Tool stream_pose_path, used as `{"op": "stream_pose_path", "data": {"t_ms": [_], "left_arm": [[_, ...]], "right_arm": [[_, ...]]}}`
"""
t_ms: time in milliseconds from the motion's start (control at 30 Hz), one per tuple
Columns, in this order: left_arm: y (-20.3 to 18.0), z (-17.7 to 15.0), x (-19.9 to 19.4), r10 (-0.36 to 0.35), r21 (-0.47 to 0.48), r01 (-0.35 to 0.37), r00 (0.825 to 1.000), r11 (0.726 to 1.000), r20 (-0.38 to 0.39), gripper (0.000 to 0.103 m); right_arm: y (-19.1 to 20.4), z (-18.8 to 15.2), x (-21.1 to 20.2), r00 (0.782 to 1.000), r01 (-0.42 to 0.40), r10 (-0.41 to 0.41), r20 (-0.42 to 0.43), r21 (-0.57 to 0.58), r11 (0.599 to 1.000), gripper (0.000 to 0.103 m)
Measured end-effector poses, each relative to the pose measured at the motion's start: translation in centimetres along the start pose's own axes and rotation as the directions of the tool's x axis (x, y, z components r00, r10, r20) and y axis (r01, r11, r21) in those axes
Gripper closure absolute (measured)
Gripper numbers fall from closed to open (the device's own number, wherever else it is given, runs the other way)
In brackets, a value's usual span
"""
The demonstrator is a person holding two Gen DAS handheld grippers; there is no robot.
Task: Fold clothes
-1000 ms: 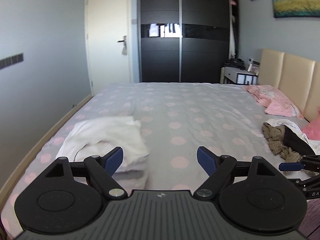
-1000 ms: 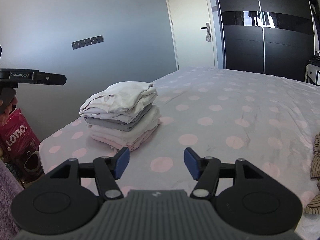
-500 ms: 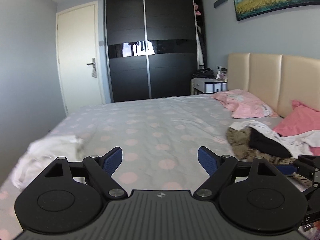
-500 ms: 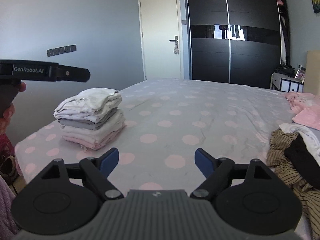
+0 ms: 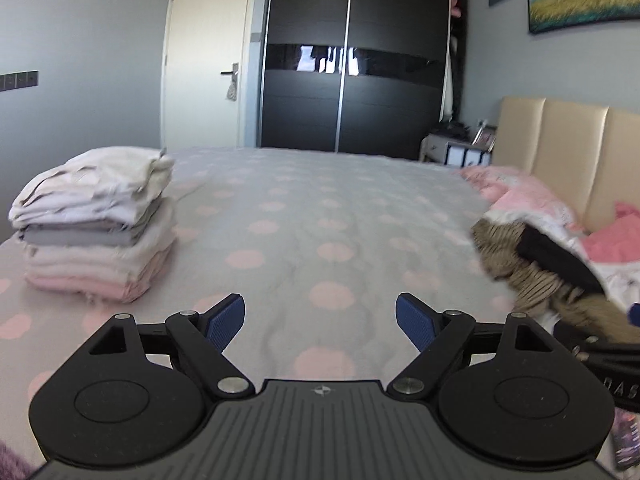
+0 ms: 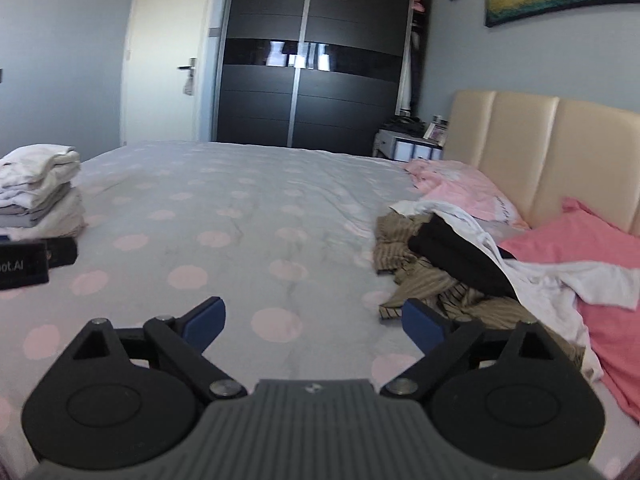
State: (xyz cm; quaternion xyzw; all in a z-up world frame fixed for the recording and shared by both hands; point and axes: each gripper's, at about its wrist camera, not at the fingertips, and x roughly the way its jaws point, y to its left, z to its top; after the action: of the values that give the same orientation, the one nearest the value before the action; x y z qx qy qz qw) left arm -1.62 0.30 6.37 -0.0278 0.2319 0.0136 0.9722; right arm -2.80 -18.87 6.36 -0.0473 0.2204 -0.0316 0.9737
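1. Left wrist view: the left gripper point(image 5: 319, 317) stands wide over the bed point(image 5: 320, 216), with only the dotted sheet between its blue pads.
2. At the left of that frame, a stack of folded clothes point(image 5: 94, 222) rests on the bed, pale pieces on top and pink at the bottom.
3. At the right edge lies a heap of unfolded clothes point(image 5: 536, 264), blurred, with a striped brown garment and a black one.
4. Right wrist view: the right gripper point(image 6: 312, 320) is opening, its jaws spread wide and empty.
5. Its right pad sits just in front of the striped brown garment point(image 6: 424, 280) in the heap.
6. Pink pillows point(image 6: 568, 236) lie against the headboard point(image 6: 540, 140).
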Motion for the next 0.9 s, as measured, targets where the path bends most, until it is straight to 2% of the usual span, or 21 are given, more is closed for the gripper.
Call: {"op": "stream_pose_path", "data": {"t_ms": [33, 167, 333, 367, 400, 500, 600, 733, 900], "left_arm": [[0.0, -0.6, 0.5, 0.012, 0.011, -0.012, 1.0, 1.0, -0.013, 0.02], [0.2, -2.3, 2.1, 0.028, 0.037, -0.027, 0.999, 0.999, -0.035, 0.02], [0.2, -3.3, 3.9, 0.029, 0.043, -0.026, 0.997, 0.999, -0.07, 0.019], [0.2, -3.5, 4.2, 0.028, 0.039, -0.025, 0.997, 0.999, -0.074, 0.015], [0.2, -3.6, 4.5, 0.028, 0.036, -0.025, 0.997, 0.999, -0.079, 0.0], [0.0, -4.1, 5.7, 0.02, 0.035, -0.016, 0.994, 0.999, -0.106, 0.0], [-0.3, -4.7, 6.7, 0.009, 0.045, -0.002, 0.989, 0.999, -0.147, 0.0], [-0.5, -5.1, 7.6, 0.019, 0.076, -0.005, 0.982, 0.997, -0.188, 0.0], [-0.3, -5.2, 7.2, 0.031, 0.057, -0.02, 0.981, 0.998, -0.191, 0.0]], "right_arm": [[0.2, -0.8, 0.5, 1.0, 0.018, -0.018, -0.018, 0.017, 1.0, 0.007], [1.1, -2.6, 2.4, 0.999, -0.008, 0.007, -0.053, -0.016, 1.0, 0.007], [0.8, -3.4, 4.6, 0.997, -0.06, 0.063, -0.044, 0.063, 0.996, 0.007], [0.8, -3.5, 5.0, 0.996, -0.073, 0.076, -0.04, 0.068, 0.995, 0.006], [0.8, -3.7, 5.4, 0.995, -0.086, 0.089, -0.043, 0.061, 0.994, 0.004], [0.9, -4.3, 6.3, 0.993, -0.099, 0.101, -0.069, 0.031, 0.995, 0.001], [1.0, -4.8, 7.0, 0.992, -0.078, 0.079, -0.103, 0.01, 0.997, 0.001], [1.1, -4.8, 7.4, 0.99, -0.082, 0.085, -0.117, 0.025, 0.996, 0.001], [1.6, -5.1, 7.9, 0.98, -0.116, 0.121, -0.158, 0.043, 0.992, 0.001]]}}
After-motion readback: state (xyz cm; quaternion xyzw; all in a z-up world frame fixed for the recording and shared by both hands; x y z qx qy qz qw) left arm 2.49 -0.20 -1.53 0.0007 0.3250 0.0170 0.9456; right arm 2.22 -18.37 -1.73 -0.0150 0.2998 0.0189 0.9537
